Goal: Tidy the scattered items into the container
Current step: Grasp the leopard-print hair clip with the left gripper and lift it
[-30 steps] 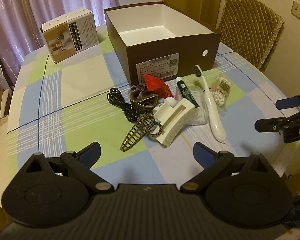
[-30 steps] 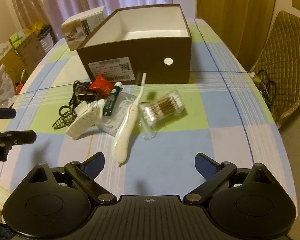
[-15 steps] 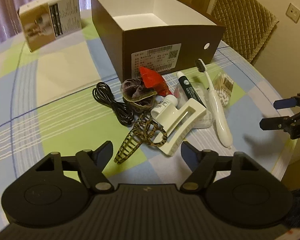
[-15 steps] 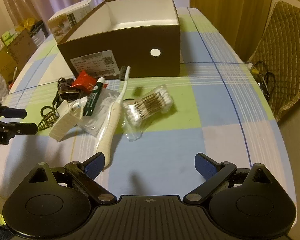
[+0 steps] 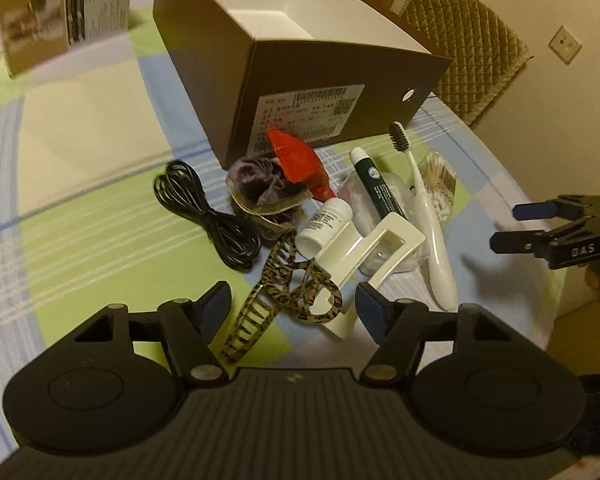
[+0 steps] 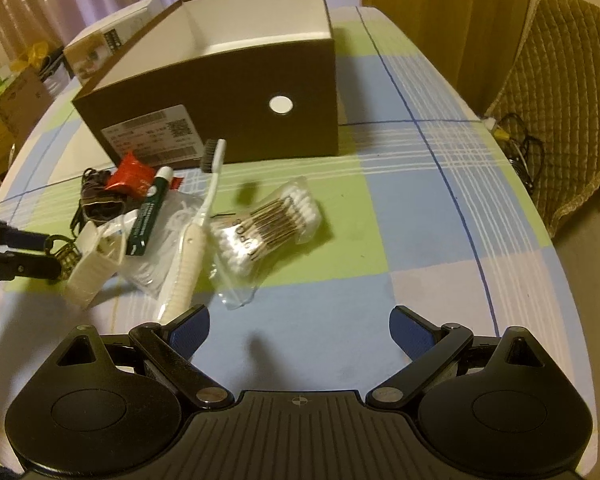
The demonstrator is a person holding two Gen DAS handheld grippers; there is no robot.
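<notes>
An open brown box (image 5: pixel 340 68) (image 6: pixel 228 92) with a white inside stands on the checked tablecloth. In front of it lies a heap: a black cable (image 5: pixel 212 220), a dark scrunchie (image 5: pixel 260 192), a red packet (image 5: pixel 300 160), a small white bottle (image 5: pixel 324 224), a green tube (image 5: pixel 376 188) (image 6: pixel 148 216), a white toothbrush (image 5: pixel 428 220) (image 6: pixel 196 236), a bag of cotton swabs (image 6: pixel 268 224), a white hair claw (image 5: pixel 368 256) and a tortoiseshell hair claw (image 5: pixel 288 300). My left gripper (image 5: pixel 294 310) is open, low over the tortoiseshell claw. My right gripper (image 6: pixel 300 330) is open, just short of the toothbrush handle.
A printed carton (image 5: pixel 60 28) stands behind and left of the brown box. A quilted chair (image 5: pixel 464 52) (image 6: pixel 564 112) sits past the table's right edge. Bare tablecloth (image 6: pixel 420 208) stretches right of the swabs. Boxes and bags (image 6: pixel 8 92) are on the floor at the left.
Both grippers have moved forward and lower towards the heap. The left one now has the tortoiseshell claw between its open fingers; the right one has closed in on the toothbrush handle.
</notes>
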